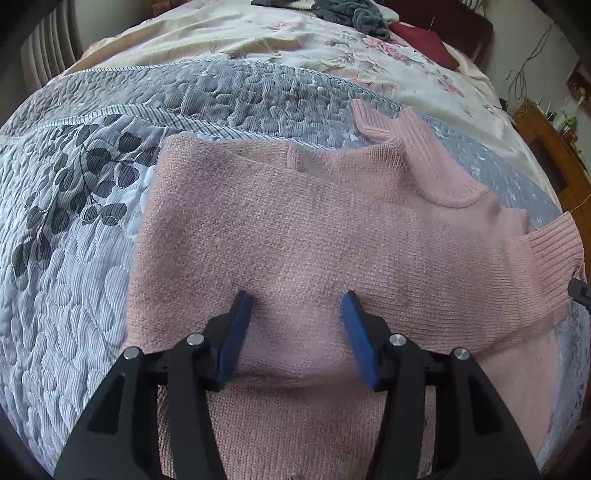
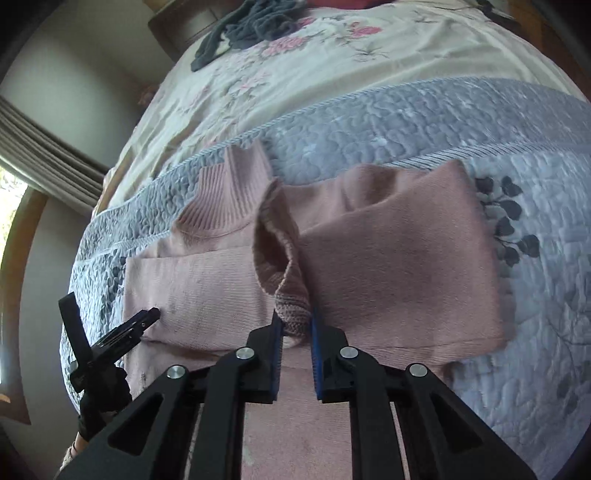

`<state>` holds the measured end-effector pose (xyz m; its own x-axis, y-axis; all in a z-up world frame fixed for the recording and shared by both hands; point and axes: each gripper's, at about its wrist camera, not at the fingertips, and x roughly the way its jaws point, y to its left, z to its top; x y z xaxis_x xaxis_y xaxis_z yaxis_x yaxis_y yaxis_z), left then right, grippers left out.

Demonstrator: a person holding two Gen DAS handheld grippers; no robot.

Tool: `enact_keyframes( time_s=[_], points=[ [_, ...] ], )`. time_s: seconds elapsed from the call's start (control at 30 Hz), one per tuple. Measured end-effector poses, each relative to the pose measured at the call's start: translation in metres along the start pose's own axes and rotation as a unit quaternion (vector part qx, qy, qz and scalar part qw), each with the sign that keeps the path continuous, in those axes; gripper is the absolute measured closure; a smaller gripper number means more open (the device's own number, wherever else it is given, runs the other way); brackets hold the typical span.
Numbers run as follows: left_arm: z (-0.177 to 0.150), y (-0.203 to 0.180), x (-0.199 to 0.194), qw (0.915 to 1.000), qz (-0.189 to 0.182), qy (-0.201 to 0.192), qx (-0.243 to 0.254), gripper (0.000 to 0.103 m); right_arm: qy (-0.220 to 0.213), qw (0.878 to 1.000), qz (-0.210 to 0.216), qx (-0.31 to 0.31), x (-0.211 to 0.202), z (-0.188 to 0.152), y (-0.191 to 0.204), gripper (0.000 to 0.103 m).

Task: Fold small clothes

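Two claws work over one pink sweater spread on the quilted bed. Our left claw hovers wide above the sweater's near middle, gripping nothing. Our right claw pinches a ribbed cuff, lifting the sleeve over the body.

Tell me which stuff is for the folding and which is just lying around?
For the folding:
pink sweater
sleeve cuff, pinched by the right gripper
left gripper, open above the sweater

Just lying around:
quilt
floral sheet
grey clothes
red cushion
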<state>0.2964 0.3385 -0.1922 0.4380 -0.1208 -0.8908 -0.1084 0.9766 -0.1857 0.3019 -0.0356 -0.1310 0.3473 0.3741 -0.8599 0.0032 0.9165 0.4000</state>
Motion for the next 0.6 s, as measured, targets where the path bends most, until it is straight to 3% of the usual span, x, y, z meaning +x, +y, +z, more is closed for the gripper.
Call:
enact_keyframes(
  time_s=[0.2,0.27,0.33,0.47,0.6],
  points=[
    [0.001,-0.002,0.001,1.0,0.002,0.001,0.002,0.049,0.036,0.998,-0.054,0.015,0.02,-0.021,-0.044,0.09],
    [0.002,-0.004,0.001,0.9999,0.005,0.005,0.007,0.049,0.028,0.998,-0.063,0.013,0.014,-0.024,-0.048,0.092],
    [0.005,-0.007,-0.006,0.9999,0.01,0.006,0.01,0.049,0.006,0.997,-0.075,0.001,0.004,-0.022,-0.046,0.087],
    [0.013,-0.022,-0.029,0.9992,0.004,-0.031,0.026,0.049,-0.017,0.998,-0.048,-0.035,-0.005,-0.008,-0.026,0.086],
    [0.016,-0.043,-0.025,0.9981,-0.003,-0.025,0.056,0.049,-0.004,0.997,-0.05,-0.06,0.014,0.001,-0.012,0.086]
  ],
)
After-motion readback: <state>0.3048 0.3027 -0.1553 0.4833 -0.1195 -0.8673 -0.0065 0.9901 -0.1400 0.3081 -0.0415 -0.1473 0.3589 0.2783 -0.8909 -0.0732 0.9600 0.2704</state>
